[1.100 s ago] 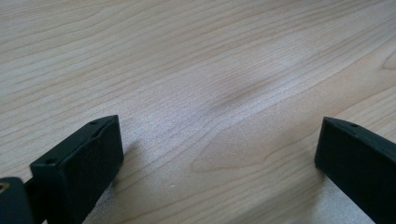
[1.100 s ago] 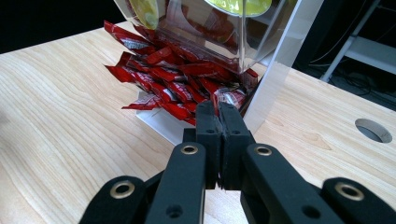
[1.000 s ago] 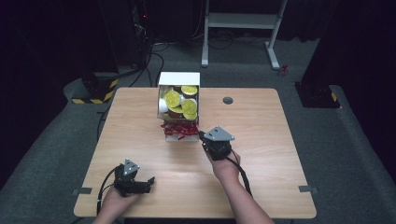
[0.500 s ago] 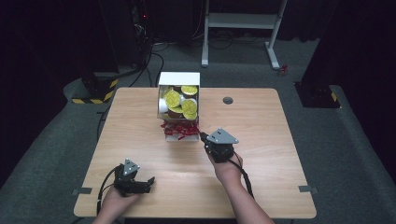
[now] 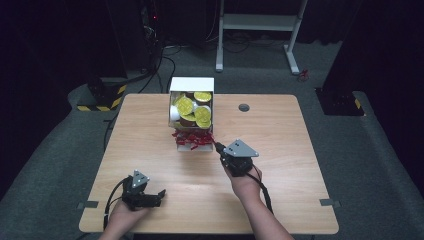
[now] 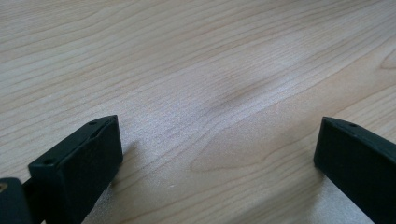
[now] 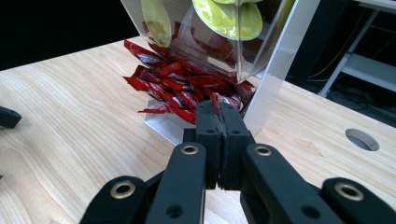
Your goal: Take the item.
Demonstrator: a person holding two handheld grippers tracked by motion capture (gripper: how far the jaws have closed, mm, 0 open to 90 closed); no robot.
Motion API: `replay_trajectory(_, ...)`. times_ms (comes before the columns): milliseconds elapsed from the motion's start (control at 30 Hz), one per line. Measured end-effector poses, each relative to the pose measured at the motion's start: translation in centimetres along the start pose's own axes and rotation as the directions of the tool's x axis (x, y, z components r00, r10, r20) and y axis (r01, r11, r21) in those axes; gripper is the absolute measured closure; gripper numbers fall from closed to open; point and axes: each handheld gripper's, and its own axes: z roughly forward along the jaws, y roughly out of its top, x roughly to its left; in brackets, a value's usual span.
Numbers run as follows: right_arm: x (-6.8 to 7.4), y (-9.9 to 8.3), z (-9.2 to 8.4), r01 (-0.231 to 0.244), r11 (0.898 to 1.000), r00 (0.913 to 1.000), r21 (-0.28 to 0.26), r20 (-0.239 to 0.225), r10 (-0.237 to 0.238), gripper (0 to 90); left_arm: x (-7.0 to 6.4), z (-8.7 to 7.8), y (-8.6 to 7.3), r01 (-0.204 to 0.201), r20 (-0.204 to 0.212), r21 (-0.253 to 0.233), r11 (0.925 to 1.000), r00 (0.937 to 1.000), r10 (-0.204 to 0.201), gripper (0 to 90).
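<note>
left gripper (image 5: 161,192): near-left, resting on light wooden table (image 5: 280,200), unmoved since the earlier frame; jaws wide apart, nothing between.
red foil sachets (image 7: 180,88): heaped in tray of clear dispenser box (image 7: 275,60) with yellow-lidded pods (image 5: 185,106), table centre-far.
right gripper (image 7: 218,111): pulled slightly nearer; jaws together at pile's front, sachet grip unclear.
room: dark, grey carpet (image 5: 380,165).

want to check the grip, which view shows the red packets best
The right gripper view: the red packets spill from the dispenser just ahead of the shut right gripper. The high view shows them small; the left gripper view shows bare table.
</note>
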Motion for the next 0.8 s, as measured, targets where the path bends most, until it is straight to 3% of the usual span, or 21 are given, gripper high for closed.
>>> replay_trajectory(800,-0.8,-1.8,-2.1,-0.022,0.998,0.9997,-0.066,0.001,0.023,89.3,0.1,0.0,0.0,-0.009,0.002,-0.002,1.0000,1.0000,0.009,1.5)
